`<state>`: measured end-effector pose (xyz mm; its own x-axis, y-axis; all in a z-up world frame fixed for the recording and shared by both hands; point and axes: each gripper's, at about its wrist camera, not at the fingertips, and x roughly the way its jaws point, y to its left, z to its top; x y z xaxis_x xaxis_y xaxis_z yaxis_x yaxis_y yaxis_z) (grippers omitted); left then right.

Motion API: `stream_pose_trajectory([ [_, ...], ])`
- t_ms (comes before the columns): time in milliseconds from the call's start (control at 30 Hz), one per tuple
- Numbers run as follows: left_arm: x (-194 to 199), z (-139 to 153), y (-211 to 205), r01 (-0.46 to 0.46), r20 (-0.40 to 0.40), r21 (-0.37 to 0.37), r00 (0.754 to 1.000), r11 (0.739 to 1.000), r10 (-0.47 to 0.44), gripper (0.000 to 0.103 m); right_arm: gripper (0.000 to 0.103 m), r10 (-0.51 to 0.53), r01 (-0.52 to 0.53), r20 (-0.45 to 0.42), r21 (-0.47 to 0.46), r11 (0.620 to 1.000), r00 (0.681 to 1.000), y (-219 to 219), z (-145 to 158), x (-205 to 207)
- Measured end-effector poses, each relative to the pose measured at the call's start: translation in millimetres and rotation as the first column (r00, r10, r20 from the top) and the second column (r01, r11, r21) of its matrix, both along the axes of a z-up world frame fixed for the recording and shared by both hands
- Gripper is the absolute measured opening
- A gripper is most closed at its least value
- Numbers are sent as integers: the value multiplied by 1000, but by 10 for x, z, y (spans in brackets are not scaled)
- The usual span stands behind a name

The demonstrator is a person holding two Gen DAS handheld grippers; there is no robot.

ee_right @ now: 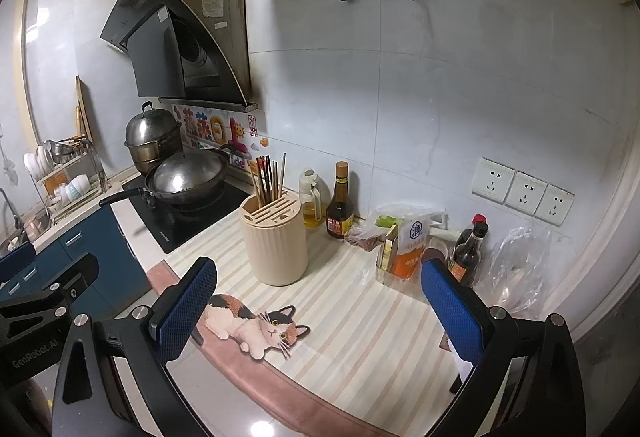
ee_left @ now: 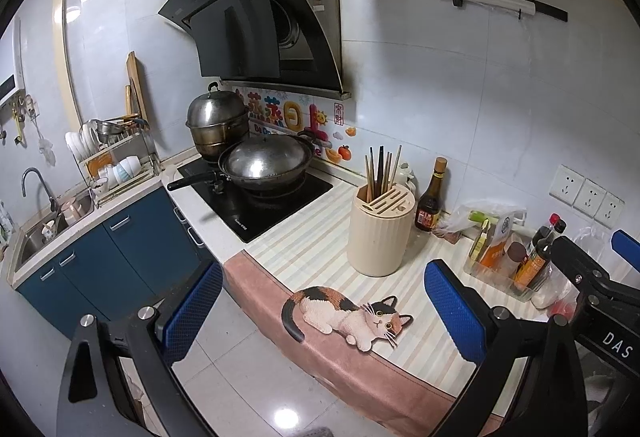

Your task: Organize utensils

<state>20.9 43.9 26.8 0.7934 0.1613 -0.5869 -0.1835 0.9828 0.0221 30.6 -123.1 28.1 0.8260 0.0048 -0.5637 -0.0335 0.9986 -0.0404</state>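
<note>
Left wrist view: left gripper (ee_left: 324, 313) jaws spread wide, holding nothing; right gripper (ee_right: 320, 305) likewise wide and bare. Chopsticks (ee_left: 382, 171) stand in the cream holder (ee_left: 380, 233), beyond both grippers; cat mat (ee_left: 344, 313) before the holder.

Striped mat (ee_right: 360, 337): bare in front of cream utensil holder (ee_right: 276, 241). Obstacles: chopsticks (ee_right: 270, 177) upright in holder; bottles (ee_right: 339, 203) behind; condiment tray (ee_right: 404, 257) right; wok (ee_right: 188, 177) left.
</note>
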Motion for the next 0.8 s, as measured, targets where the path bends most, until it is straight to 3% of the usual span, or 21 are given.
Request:
stream_pose_trajectory([
  [800, 23, 8, -9, -2, 1, 3, 1000, 1000, 2, 103, 103, 3, -3, -2, -1, 1000, 1000, -7, 5, 35],
])
